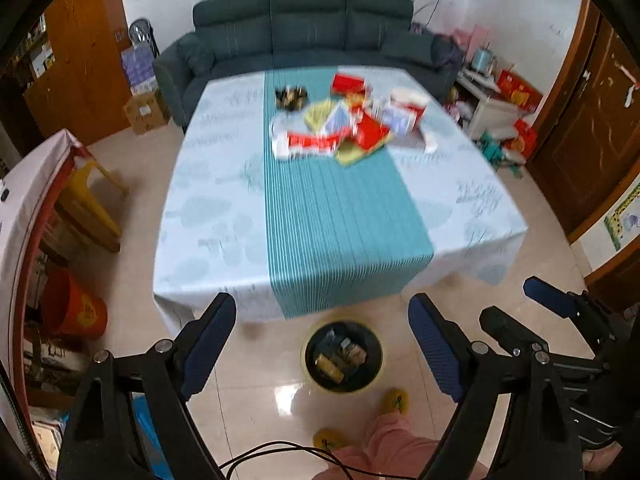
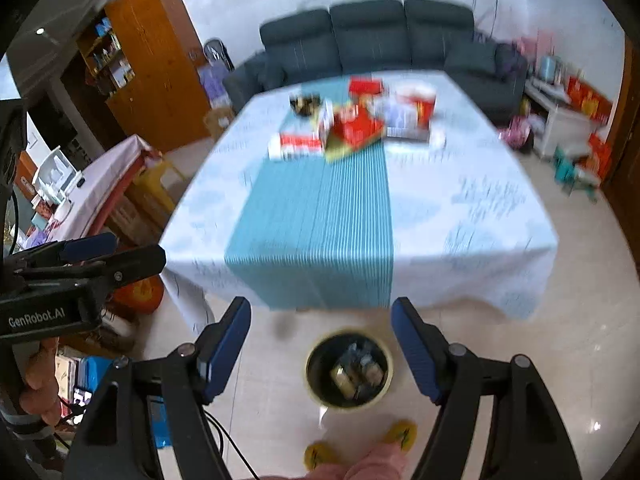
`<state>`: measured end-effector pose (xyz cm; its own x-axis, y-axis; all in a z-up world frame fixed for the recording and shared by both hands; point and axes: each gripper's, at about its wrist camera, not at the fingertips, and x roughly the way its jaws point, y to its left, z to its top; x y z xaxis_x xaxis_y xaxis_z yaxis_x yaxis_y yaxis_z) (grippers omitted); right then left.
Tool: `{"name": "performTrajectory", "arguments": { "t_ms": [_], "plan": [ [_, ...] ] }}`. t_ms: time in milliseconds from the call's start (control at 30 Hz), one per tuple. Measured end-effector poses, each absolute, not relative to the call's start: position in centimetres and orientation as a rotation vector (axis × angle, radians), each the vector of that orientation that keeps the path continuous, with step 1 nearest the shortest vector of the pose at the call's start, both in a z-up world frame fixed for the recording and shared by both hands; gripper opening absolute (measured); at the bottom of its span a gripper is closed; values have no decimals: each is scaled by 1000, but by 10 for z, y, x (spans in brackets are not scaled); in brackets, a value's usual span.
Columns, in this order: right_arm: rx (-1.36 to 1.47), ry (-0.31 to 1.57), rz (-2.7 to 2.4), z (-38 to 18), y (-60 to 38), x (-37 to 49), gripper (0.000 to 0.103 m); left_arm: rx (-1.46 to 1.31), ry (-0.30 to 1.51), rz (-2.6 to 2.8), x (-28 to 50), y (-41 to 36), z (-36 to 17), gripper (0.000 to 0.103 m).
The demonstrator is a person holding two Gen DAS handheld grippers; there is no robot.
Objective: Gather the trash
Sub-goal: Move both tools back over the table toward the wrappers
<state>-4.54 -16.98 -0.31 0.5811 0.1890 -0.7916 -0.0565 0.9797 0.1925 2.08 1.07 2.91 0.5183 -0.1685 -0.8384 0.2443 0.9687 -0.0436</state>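
- Currently both grippers ride high over the floor, well short of the trash: left gripper (image 1: 322, 344) and right gripper (image 2: 320, 350) each have jaws wide apart with nothing between the pads.
- Table (image 1: 208, 216) is the biggest obstacle: the cloth overhangs the near edge, and a low approach could snag it and drag the whole spread.
- Trash pile (image 1: 348, 128) sits far across the table, on and beside the teal striped runner (image 1: 344, 232), near the sofa side. It is a long reach, and overextending likely costs aim.
- Boxes and wrappers in the pile overlap; blur hides which lies on top. Grabbing a lower piece could scatter the rest off the table.
- Dark dish (image 1: 291, 97) stands just beside the pile; a sweeping jaw could knock it. Whether it counts as trash is unclear.
- Bin (image 1: 343, 356) sits on the floor just off the near table edge, already holding some items. A release from height could miss its rim.
- Cable (image 1: 280, 452) trails near the person's slippered feet (image 1: 394, 400): trip or tug risk while stepping round.
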Motion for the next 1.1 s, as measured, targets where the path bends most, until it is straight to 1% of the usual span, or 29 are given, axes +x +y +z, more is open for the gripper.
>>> {"name": "performTrajectory", "arguments": {
  "t_ms": [233, 367, 467, 567, 700, 900, 967, 1100],
  "plan": [
    [132, 823, 114, 48, -171, -36, 73, 54, 919, -285, 31, 11, 64, 87],
    [124, 802, 116, 60, -172, -30, 73, 67, 866, -295, 40, 3, 75, 87],
    [104, 802, 104, 62, -175, -21, 73, 85, 867, -293, 52, -7, 72, 87],
    [86, 808, 98, 59, -182, -7, 73, 79, 885, -290, 72, -18, 62, 87],
    [86, 836, 96, 45, -199, 27, 66, 68, 932, -263, 108, -34, 38, 87],
    [105, 907, 180, 10, -226, 109, 65, 46, 1005, -185, 179, -61, -2, 87],
    [102, 937, 214, -1, -231, 136, 61, 22, 1035, -165, 206, -73, -20, 87],
    [70, 970, 278, -20, -239, 179, 61, 20, 1078, -107, 247, -93, -53, 87]
  ]
}}
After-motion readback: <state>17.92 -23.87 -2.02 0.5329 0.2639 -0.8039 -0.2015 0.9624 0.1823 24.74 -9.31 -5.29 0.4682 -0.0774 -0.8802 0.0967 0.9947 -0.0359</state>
